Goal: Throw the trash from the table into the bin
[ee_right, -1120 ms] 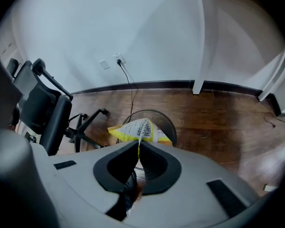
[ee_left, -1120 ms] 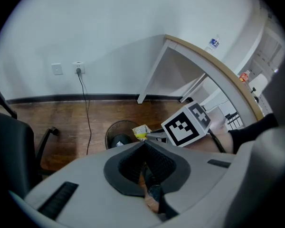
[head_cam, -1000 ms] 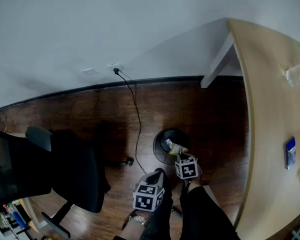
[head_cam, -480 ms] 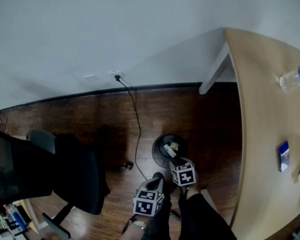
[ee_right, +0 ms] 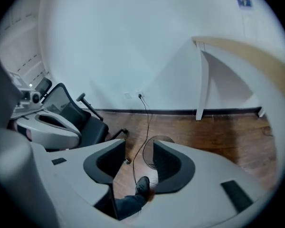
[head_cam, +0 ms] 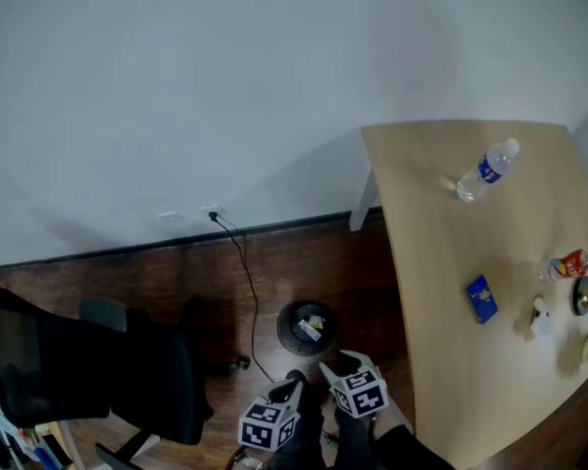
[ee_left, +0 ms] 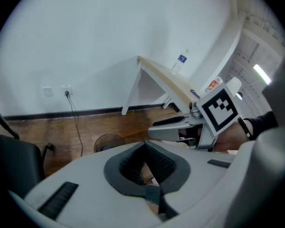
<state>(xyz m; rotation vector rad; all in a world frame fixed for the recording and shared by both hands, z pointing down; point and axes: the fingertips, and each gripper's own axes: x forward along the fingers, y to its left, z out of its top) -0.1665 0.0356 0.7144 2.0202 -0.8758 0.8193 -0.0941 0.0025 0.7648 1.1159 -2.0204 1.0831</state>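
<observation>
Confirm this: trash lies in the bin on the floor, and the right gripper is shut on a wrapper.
No. Trash lies in the bin on the floor, but the right gripper has just opened and holds nothing; the right gripper view shows it.

Shows the right gripper [ee_right: 138,156] with jaws just opening, now apart with nothing between them. Finds the wrapper [head_cam: 313,327], earlier pinched above the bin [head_cam: 282,331], lying inside it. Puts that gripper and the left gripper [head_cam: 288,392] back from the bin, lower in the head view. Takes in far more of the table [head_cam: 441,292]: bottle [head_cam: 487,169] fully seen, blue packet [head_cam: 481,299] nearer the middle.
</observation>
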